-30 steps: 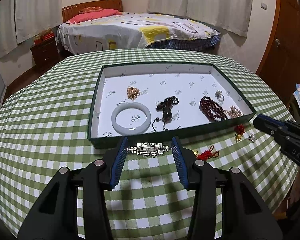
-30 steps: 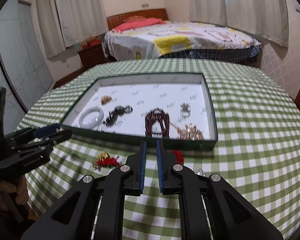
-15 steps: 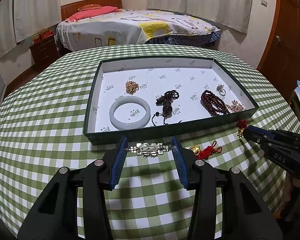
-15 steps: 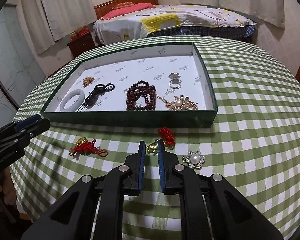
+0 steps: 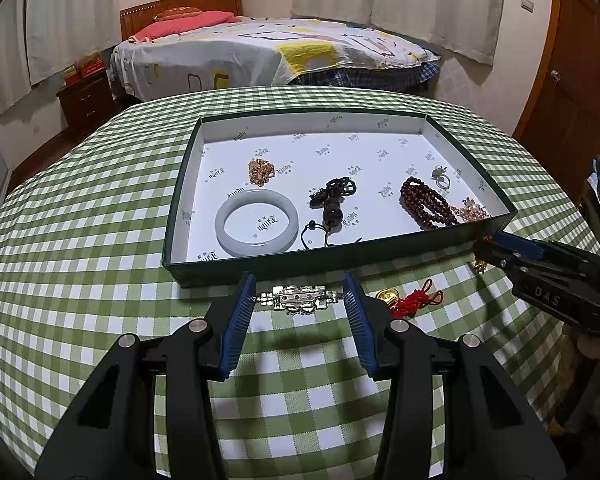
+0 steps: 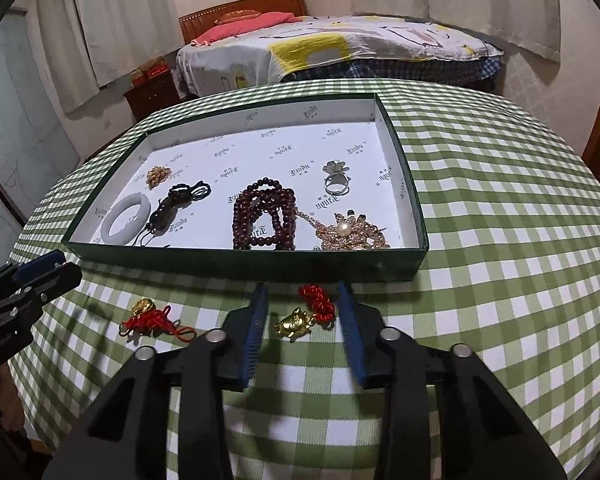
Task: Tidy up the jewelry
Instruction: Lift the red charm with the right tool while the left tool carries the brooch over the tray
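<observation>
My left gripper (image 5: 299, 290) is shut on a silver brooch (image 5: 299, 300), pinched end to end between the blue pads just in front of the green tray (image 5: 340, 258). My right gripper (image 6: 303, 294) hangs low over the checked cloth, its jaws opening. A gold charm on a red knotted cord (image 6: 300, 320) lies between its fingers, and the pads stand clear of it. A second gold charm with a red knot (image 6: 152, 318) lies to the left. The tray (image 6: 244, 260) holds a white bangle (image 5: 257, 222), dark pendant cord (image 5: 334, 200), red-brown beads (image 6: 262, 216), a ring (image 6: 334, 180) and gold pieces.
The round table (image 5: 80, 220) wears a green checked cloth and drops away close behind both grippers. From the right, the right gripper (image 5: 496, 246) reaches in by the tray's near corner. A bed (image 5: 280, 48) and a wooden nightstand (image 5: 86, 98) stand beyond.
The right gripper has sunk toward the cloth and closed in on the gold charm with the red knot; its jaws went from shut to apart around it. The left gripper keeps holding the brooch.
</observation>
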A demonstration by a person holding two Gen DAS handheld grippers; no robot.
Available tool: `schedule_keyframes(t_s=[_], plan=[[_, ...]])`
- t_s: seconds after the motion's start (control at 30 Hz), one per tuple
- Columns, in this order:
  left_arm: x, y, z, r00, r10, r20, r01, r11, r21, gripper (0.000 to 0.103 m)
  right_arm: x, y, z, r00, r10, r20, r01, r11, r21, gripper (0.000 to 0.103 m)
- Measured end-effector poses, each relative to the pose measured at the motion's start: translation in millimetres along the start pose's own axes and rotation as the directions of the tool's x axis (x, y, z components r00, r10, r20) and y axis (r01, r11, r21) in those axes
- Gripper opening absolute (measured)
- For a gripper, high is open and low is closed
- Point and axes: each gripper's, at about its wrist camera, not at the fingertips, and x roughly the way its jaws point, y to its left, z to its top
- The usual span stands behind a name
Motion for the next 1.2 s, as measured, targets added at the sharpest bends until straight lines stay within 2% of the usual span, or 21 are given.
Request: schedule_keyframes(t_s=[0.23, 0.3, 0.77, 1.2], plan=[[4.2, 0.0, -1.6, 1.000, -0.003, -0.010, 0.003, 1.000, -0.002, 0.044, 4.0, -1.6, -2.1, 1.000, -0.003, -0.014, 0.003, 1.000, -0.004, 0.011], [4.1, -0.5, -1.5, 1.000, -0.003, -0.009, 0.003, 1.000, -0.001, 0.044, 2.1, 2.1, -3.3, 1.000, -0.008, -0.006, 0.008, 1.000, -0.023, 0.010], [-7.9, 0.3, 7.4, 1.000, -0.007, 0.027, 0.007, 1.000, -0.001, 0.044, -40.4, 11.4, 2.0, 0.996, 0.031, 0.083, -0.027, 0.998, -0.049, 0.009], [-28.6, -3.7, 33.3, 0.994, -0.011, 0.104, 0.010, 1.000, 0.004, 0.044, -73.2, 18.6, 34.7, 0.979, 0.068, 0.193, -0.056, 0.996, -0.068, 0.009]])
